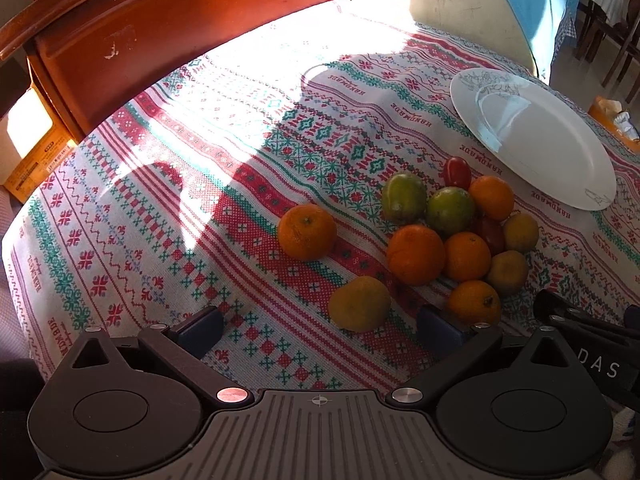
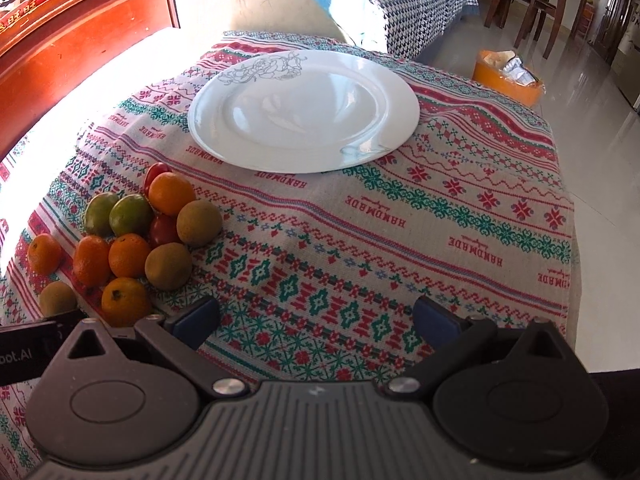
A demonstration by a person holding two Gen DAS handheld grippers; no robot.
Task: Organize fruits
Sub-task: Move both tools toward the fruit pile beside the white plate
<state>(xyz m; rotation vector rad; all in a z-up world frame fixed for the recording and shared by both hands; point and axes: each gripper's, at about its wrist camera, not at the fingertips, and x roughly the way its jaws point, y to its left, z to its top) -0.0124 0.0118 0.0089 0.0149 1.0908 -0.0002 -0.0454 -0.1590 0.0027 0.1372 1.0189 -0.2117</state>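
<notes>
A pile of fruit lies on the patterned tablecloth: several oranges, two green limes, brownish-yellow fruits and two small red tomatoes. One orange and one brownish fruit lie apart to the pile's left. The pile also shows at the left of the right wrist view. An empty white plate sits beyond it, also in the left wrist view. My left gripper is open and empty, just short of the brownish fruit. My right gripper is open and empty over bare cloth, right of the pile.
A red-brown wooden cabinet stands at the table's far left. A cream chair back is behind the plate. An orange bin stands on the floor past the table's right edge. The right gripper's body shows in the left wrist view.
</notes>
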